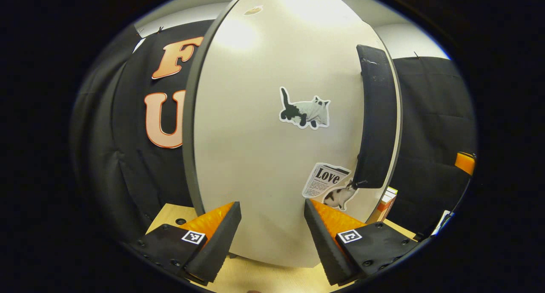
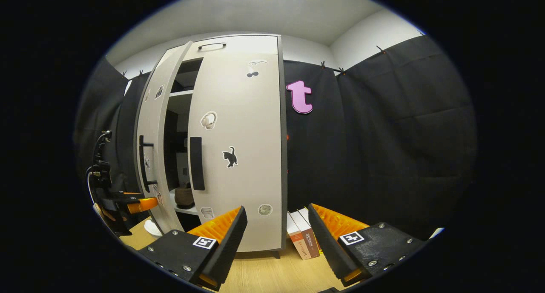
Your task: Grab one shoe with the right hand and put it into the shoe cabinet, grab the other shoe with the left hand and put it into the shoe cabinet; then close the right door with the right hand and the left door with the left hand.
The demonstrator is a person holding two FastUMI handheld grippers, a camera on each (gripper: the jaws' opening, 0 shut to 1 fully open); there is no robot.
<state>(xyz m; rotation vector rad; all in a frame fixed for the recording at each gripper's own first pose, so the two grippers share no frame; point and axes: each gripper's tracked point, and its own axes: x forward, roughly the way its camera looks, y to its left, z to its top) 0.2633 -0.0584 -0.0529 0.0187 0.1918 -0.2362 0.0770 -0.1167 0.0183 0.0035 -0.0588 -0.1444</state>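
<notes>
- The shoe cabinet (image 2: pixel 238 148) stands on the wooden bench (image 2: pixel 264 276), against the booth's black cloth wall.
- In the right gripper view the right door (image 2: pixel 242 156) is nearly shut, while the left door (image 2: pixel 155 144) stands ajar, leaving a dark gap between them.
- Through that gap, on a lower shelf, sits a brownish shape that is probably a shoe (image 2: pixel 184 196); it is too small and dim to be sure.
- The left gripper (image 1: pixel 272 225) is open and holds nothing; its fingers point at the left door's (image 1: pixel 272 127) outer face, close in front of it, below the black door handle (image 1: pixel 377 118) and the cat sticker (image 1: pixel 305 110).
- The right gripper (image 2: pixel 276 229) is also open and empty, hanging before the cabinet's lower right corner.
- Two books (image 2: pixel 302 237) lean just beside the cabinet's right side on the bench.
- The left gripper (image 2: pixel 142 204) shows at the left door's lower edge in the right gripper view.
</notes>
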